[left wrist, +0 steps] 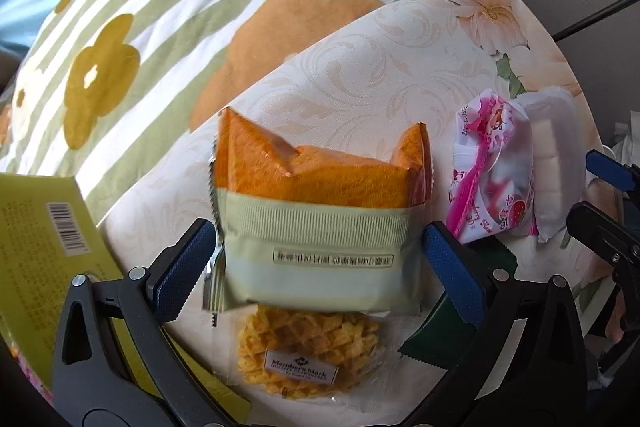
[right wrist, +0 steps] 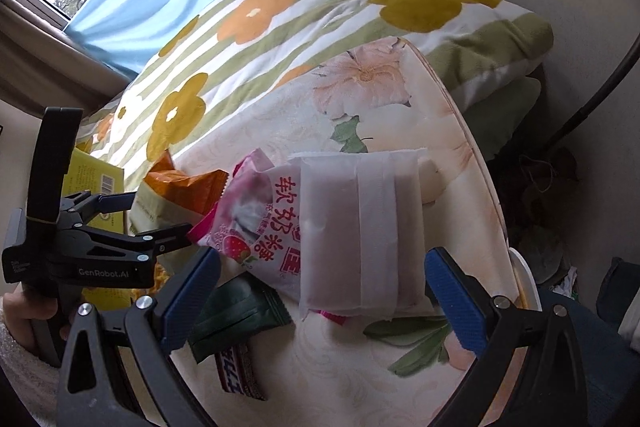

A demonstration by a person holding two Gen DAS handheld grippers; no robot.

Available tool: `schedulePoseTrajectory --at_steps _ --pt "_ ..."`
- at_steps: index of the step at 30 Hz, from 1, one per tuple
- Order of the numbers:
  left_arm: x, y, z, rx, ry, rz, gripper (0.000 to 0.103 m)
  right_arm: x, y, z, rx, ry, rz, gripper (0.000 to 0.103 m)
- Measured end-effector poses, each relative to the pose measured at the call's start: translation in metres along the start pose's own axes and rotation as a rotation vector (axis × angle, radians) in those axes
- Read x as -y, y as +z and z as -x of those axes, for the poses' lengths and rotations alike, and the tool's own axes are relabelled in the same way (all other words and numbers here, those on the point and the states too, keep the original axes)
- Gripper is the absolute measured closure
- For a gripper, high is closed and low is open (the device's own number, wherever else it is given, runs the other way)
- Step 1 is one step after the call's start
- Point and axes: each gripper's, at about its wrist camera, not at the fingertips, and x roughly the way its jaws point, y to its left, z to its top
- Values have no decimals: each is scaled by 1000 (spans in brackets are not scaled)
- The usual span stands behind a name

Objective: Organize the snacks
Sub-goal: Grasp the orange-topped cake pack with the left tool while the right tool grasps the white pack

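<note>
An orange and pale green snack packet (left wrist: 316, 219) lies on the floral table cloth (left wrist: 340, 95), between the two fingers of my left gripper (left wrist: 318, 267), which is open around it. Below it is a clear waffle cookie packet (left wrist: 308, 351). In the right wrist view a white translucent packet (right wrist: 360, 227) lies between the fingers of my open right gripper (right wrist: 324, 299), overlapping a pink strawberry packet (right wrist: 256, 227). A dark green packet (right wrist: 236, 319) and a brown bar (right wrist: 240, 375) lie by its left finger.
A yellow-green box (left wrist: 36, 259) sits at the table's left edge. A flowered, striped quilt (left wrist: 160, 7) is piled behind the table. The round table's edge (right wrist: 496, 211) drops off to the right. A hand (right wrist: 24, 311) holds the left gripper (right wrist: 162, 215).
</note>
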Motion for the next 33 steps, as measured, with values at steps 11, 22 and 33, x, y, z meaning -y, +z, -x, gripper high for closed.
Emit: schedulePoseTrajectory --at_steps 11,22,33 --pt "-4 -1 -2 22 -60 8 10 5 6 -12 -7 -33 -19 12" --pt "-6 -6 6 42 -53 16 26 7 8 -23 -22 -62 -11 28" --pt "-9 -10 12 51 -65 60 27 8 7 -20 -5 -77 10 44"
